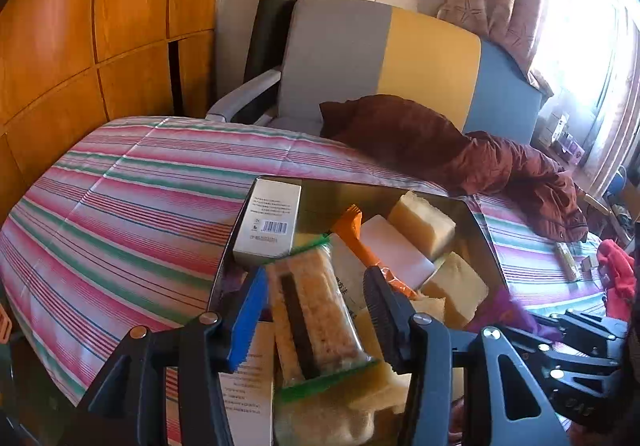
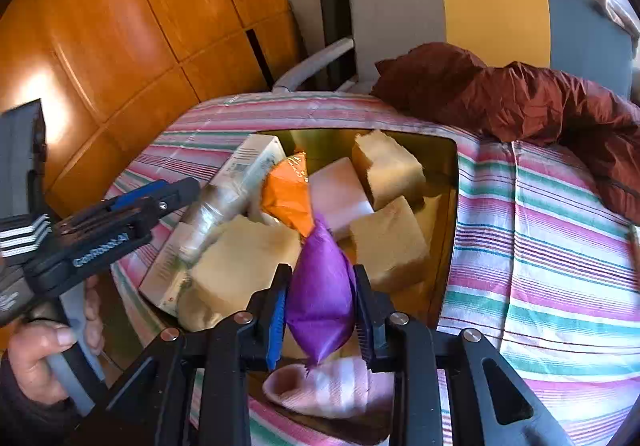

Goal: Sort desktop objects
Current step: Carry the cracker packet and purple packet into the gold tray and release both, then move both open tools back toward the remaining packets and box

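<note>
Right wrist view: the right tool (image 2: 320,306) is clamped on a purple packet (image 2: 322,286) held above the gold tray (image 2: 452,182), which sits on the striped worktop (image 2: 540,246). The left tool (image 1: 316,310) straddles a clear-wrapped snack bar (image 1: 312,322) over the same tray; whether its pads press cannot be told. Sponge blocks (image 2: 388,166), a white box (image 1: 270,222) and an orange packet (image 2: 290,198) already fill the tray. A pink sock (image 2: 332,390) remains outside, so sorting appears well advanced.

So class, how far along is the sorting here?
Done: sponges, a box and an orange packet lie in the tray. In hand: right gripper clamps a purple packet; a snack bar sits between the left gripper's jaws. Left: a sock.
</note>
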`<state>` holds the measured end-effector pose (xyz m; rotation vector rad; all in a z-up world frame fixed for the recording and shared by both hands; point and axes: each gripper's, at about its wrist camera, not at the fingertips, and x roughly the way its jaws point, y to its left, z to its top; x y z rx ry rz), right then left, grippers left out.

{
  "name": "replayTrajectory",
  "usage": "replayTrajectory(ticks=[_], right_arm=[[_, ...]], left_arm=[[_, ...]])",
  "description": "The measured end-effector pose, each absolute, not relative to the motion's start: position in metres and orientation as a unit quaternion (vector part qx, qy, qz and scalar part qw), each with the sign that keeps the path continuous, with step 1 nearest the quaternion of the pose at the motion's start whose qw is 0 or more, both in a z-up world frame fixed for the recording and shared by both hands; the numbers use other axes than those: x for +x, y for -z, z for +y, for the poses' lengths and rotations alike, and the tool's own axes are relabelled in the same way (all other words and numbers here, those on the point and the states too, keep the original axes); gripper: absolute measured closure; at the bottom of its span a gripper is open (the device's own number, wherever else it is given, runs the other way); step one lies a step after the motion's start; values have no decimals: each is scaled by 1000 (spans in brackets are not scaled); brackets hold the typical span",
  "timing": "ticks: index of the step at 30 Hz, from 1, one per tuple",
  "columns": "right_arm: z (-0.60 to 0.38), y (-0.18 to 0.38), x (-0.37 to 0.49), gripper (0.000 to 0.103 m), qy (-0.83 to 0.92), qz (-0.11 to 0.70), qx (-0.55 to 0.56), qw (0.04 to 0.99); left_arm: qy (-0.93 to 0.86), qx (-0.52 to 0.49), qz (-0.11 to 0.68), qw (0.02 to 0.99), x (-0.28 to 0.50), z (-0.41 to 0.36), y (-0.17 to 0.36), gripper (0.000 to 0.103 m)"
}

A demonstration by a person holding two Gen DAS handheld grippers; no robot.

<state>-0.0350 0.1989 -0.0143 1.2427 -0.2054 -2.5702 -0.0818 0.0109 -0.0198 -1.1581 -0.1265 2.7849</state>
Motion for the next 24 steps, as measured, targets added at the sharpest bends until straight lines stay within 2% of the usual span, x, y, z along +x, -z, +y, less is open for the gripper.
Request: replayTrajectory(ticks=[8, 10, 14, 16, 24], right_arm=[[199, 27, -38, 71, 884, -73, 443, 130], [199, 27, -37, 66, 885, -72, 442, 128], [197, 24, -35, 66, 886, -69, 440, 127], [197, 22, -33, 61, 888, -68, 437, 125], [197, 19, -24, 59, 892, -67, 429, 122]], left_arm=[[-927, -368, -39, 66, -69, 11, 9, 50], [-928, -365, -40, 69, -66, 11, 5, 49], [-931, -357, -34, 72, -58, 12, -2, 49], [-931, -355, -34, 73, -54, 11, -5, 49], [-932, -354, -31, 74, -44, 11, -8, 49]])
